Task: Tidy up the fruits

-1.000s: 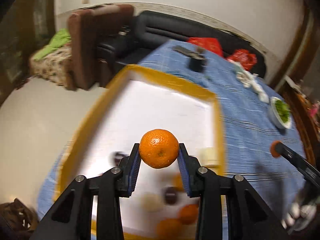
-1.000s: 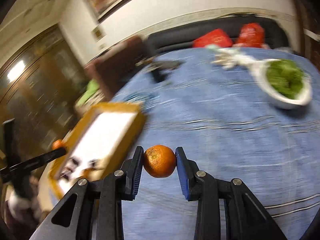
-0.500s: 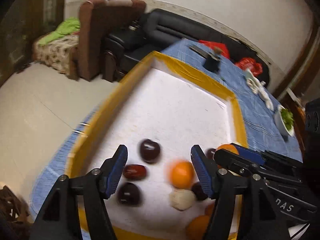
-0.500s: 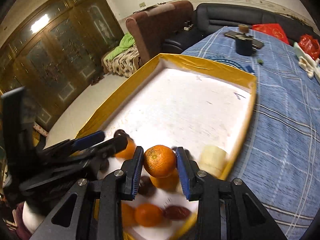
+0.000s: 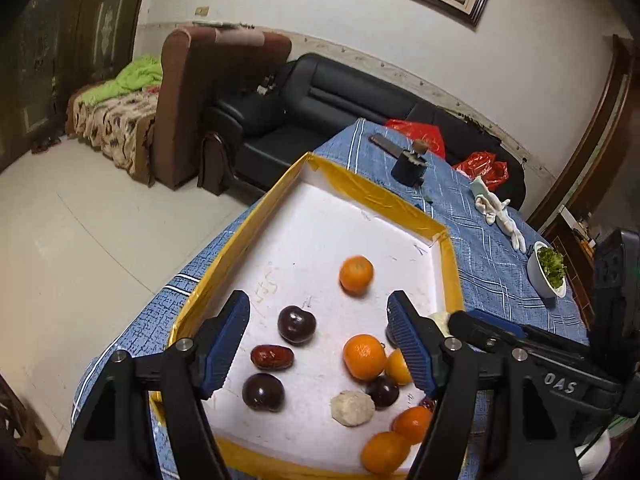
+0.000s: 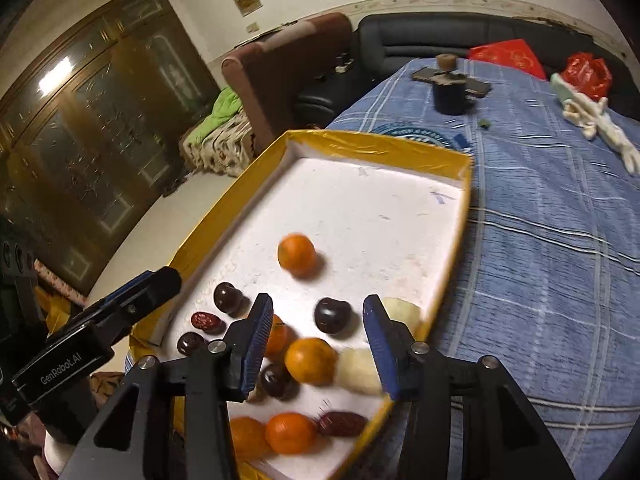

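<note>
A white tray with a yellow rim (image 5: pixel 362 188) (image 6: pixel 376 144) lies on the blue cloth. In it are several oranges, dark plums, red dates and pale lumpy fruits. My left gripper (image 5: pixel 318 330) hangs over the tray's near end, jaws opening, with nothing between its pads. One orange (image 5: pixel 356 274) (image 6: pixel 297 256) lies alone farther up the tray, blurred. My right gripper (image 6: pixel 318 330) hovers beside it on the right, jaws opening. An orange (image 6: pixel 310 360) lies in the tray below its fingers, clear of the pads. Each gripper shows in the other's view (image 5: pixel 476 322) (image 6: pixel 160 280).
On the cloth beyond the tray stand a dark cup (image 6: pixel 450 96), a phone (image 6: pixel 476 86), white gloves (image 6: pixel 596 120) and a white bowl of greens (image 5: pixel 550 276). Red bags (image 5: pixel 480 164) lie on a black sofa (image 5: pixel 332 100). The table edge drops to the floor on the left.
Both grippers let go of their oranges. The left one's orange rolled up the tray. The right gripper came from the cloth over the tray and dropped its orange among the fruit.
</note>
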Available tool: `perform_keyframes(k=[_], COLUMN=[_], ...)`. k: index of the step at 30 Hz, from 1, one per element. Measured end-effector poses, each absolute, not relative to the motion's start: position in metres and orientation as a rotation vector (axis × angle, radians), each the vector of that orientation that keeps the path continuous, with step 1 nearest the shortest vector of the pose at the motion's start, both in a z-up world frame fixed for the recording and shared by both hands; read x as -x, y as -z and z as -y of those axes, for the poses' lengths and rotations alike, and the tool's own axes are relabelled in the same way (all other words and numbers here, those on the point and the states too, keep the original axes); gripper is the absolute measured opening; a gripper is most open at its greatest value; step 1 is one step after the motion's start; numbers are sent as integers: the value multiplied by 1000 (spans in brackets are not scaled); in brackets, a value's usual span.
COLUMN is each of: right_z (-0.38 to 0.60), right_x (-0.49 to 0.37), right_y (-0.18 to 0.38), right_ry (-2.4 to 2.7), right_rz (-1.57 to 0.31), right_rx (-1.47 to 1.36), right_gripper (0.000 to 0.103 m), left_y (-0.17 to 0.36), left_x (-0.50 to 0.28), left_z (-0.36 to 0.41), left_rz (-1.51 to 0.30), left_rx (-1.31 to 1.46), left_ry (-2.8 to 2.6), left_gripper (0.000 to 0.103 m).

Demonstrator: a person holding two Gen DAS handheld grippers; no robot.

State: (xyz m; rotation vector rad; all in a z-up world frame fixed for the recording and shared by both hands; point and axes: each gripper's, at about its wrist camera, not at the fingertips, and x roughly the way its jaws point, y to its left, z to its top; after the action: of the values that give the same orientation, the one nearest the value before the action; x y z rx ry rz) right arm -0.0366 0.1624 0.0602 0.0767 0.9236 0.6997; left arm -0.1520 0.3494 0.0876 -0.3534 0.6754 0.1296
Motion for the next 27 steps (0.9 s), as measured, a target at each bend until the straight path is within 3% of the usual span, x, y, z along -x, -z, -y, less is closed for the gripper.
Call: perform_keyframes(k=[9, 13, 17, 19, 23, 25, 27], right_z=[-79, -29, 30, 51, 91, 101, 108], right_x=[82, 99, 121, 131, 160, 173, 185], right_y=[-83, -118, -188, -219, -291, -308, -307], right_ry=[-598, -533, -469, -452, -400, -384, -392], right_rz=[-826, -718, -548, -473, -320, -283, -273], right_rx=[-58, -85, -92, -94, -73, -71, -87], right_gripper=[52, 52, 53, 66, 72, 88, 91], left_y=[-123, -169, -228, -257, -299, -307, -300], left_x=[184, 201, 227, 239, 257, 267, 270], left_z=[-286, -233, -182, -164, -143, -135, -130], left_rz=[-583, -479, -333, -283, -225, -197, -203], left_rx=[273, 169, 63, 39, 6, -18, -17], left_ry=[-123, -123, -117, -95, -102, -123, -122], left_gripper=[76, 87, 98, 101, 103, 103, 103])
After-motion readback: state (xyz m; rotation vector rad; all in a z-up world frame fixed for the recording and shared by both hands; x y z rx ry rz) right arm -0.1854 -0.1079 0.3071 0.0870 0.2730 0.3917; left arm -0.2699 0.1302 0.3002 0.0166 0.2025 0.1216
